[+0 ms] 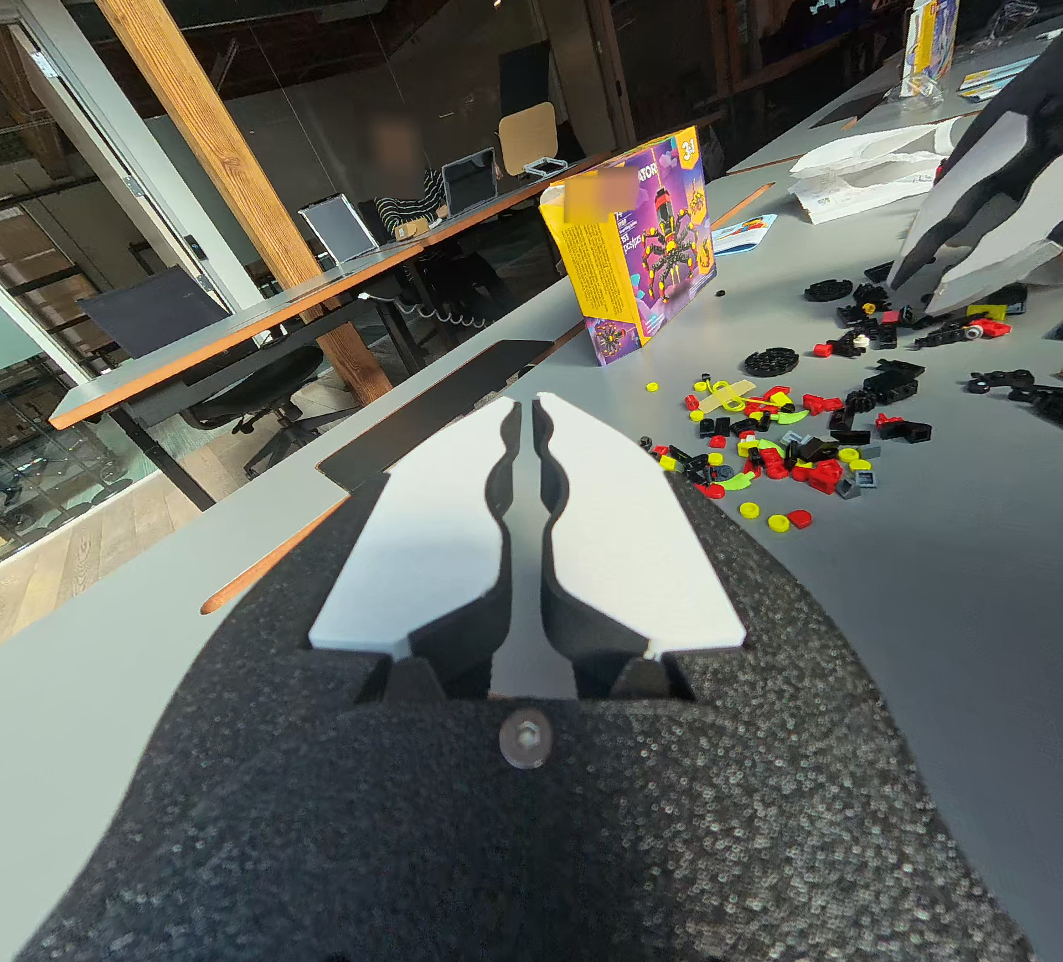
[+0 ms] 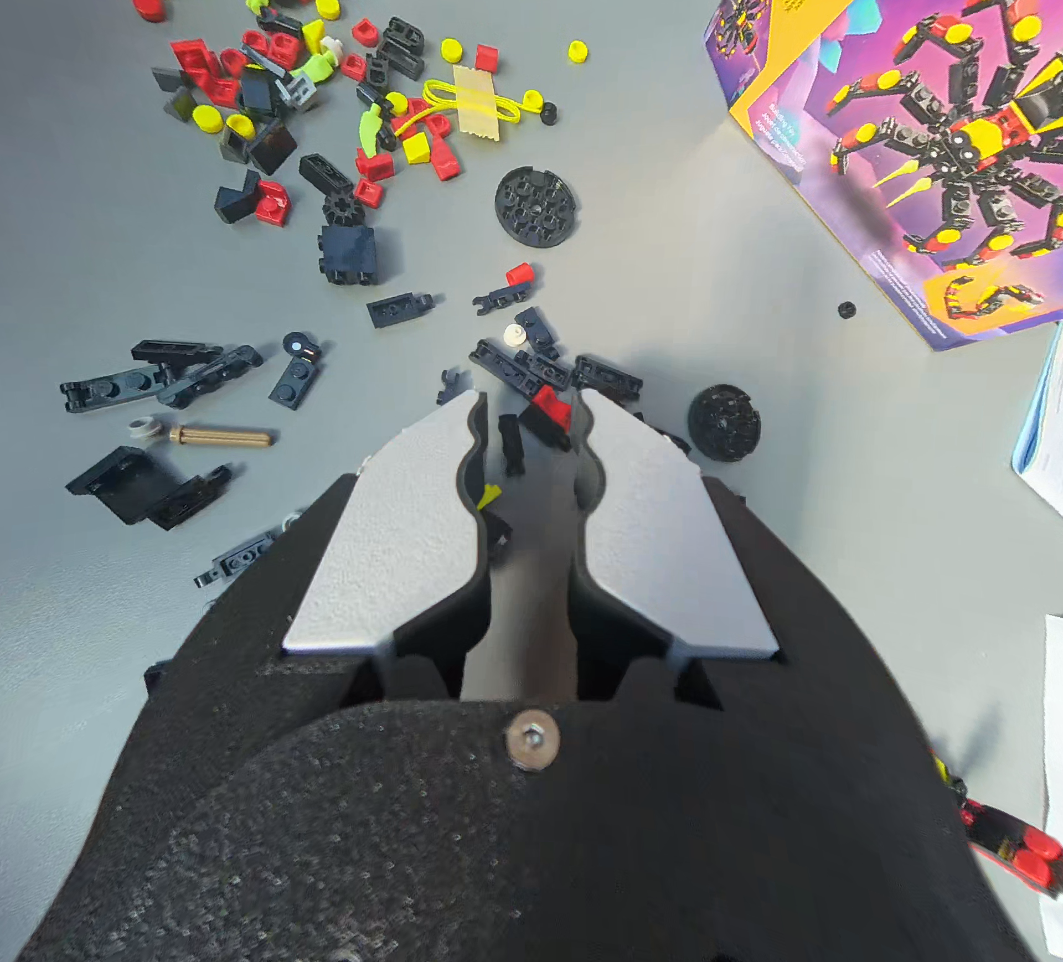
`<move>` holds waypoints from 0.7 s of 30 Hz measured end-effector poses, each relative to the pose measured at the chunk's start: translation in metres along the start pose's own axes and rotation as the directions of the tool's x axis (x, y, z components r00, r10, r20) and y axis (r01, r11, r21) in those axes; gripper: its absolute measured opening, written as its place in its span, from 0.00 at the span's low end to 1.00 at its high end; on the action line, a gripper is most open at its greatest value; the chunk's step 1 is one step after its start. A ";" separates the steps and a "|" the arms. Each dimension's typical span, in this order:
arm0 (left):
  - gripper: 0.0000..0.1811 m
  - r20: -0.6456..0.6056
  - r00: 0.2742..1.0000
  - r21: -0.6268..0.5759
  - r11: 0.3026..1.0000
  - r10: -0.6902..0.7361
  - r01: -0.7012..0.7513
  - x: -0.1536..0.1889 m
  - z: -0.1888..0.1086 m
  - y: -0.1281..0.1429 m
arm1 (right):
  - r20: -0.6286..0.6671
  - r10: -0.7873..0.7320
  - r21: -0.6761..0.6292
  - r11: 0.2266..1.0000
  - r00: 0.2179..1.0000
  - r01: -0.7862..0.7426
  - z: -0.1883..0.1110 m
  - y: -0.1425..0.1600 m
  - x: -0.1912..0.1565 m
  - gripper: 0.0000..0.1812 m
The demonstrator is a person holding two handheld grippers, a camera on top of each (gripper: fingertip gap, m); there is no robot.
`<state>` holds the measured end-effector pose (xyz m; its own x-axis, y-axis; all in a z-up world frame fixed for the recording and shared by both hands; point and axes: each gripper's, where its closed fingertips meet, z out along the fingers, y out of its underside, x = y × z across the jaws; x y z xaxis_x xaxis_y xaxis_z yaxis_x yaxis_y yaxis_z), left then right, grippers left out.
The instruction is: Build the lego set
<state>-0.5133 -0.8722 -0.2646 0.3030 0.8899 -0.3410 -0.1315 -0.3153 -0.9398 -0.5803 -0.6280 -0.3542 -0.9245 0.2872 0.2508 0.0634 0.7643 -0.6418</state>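
Observation:
Loose lego pieces in red, yellow, black and lime lie scattered on the grey table; they also show in the left wrist view. My right gripper is open, tips down among black pieces, with a small red and black piece between the jaws, against the right finger. It shows in the left wrist view at the far right. My left gripper is shut and empty, held above the table left of the pieces.
The purple and yellow lego box stands behind the pieces, also in the right wrist view. Black round plates and a tan axle lie nearby. A white paper bag and booklets lie farther back. The table edge is at left. My right fingertips sit around 25 centimeters from my left ones. The tan axle is about 8 centimeters from my right fingertips and 25 centimeters from my left.

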 end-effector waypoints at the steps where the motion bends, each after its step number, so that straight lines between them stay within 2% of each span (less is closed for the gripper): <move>1: 0.02 -0.001 1.000 0.000 1.000 0.000 0.000 0.000 0.000 0.000 | -0.013 -0.017 -0.015 1.000 1.000 0.017 0.003 -0.001 0.001 0.14; 3: 0.02 -0.007 1.000 -0.002 1.000 -0.003 0.003 0.001 0.000 0.001 | -0.051 -0.037 -0.061 0.998 0.998 0.034 0.008 0.002 0.006 0.08; 7: 0.02 -0.016 1.000 -0.011 1.000 -0.019 0.018 0.001 0.000 0.003 | -0.007 0.014 -0.104 0.994 1.000 -0.015 0.015 0.009 0.006 0.07; 14: 0.02 -0.034 0.999 -0.022 0.999 -0.031 0.030 0.004 0.002 0.006 | 0.024 0.057 -0.087 0.995 0.998 -0.054 0.016 0.008 0.011 0.02; 18: 0.02 -0.039 0.999 -0.018 1.000 -0.026 0.025 0.005 0.002 0.005 | 0.060 0.165 0.022 0.986 0.984 -0.167 -0.001 -0.003 0.019 0.01; 21: 0.02 -0.045 0.999 0.009 1.000 0.013 -0.013 0.007 0.001 -0.002 | 0.172 0.300 0.163 0.931 0.938 -0.327 -0.025 -0.016 0.021 0.01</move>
<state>-0.5120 -0.8650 -0.2652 0.3437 0.8697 -0.3541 -0.1437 -0.3240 -0.9351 -0.5916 -0.6199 -0.3205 -0.9132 0.3992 -0.0820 0.3003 0.5230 -0.7977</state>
